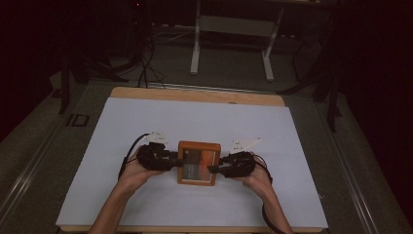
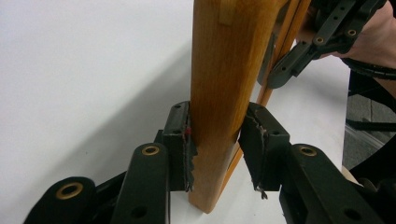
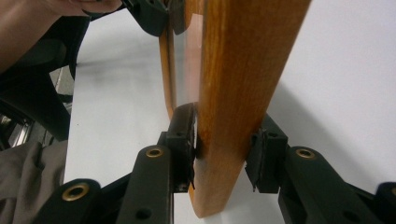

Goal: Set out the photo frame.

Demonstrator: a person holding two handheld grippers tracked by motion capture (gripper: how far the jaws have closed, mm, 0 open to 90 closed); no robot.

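Across the middle of the high view spreads the white worktop (image 1: 146, 126), its wooden edge along the top. Just below frame centre sits a wooden box (image 1: 198, 163) with a glass face, flat on the white surface. At its left side the left gripper (image 1: 176, 162) has its jaws clamped on the box's wooden wall; at its right side the right gripper (image 1: 213, 169) grips the opposite wall likewise.

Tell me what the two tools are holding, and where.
Both hold the wooden frame: left tool clamps its left side rail, right tool its right side rail.
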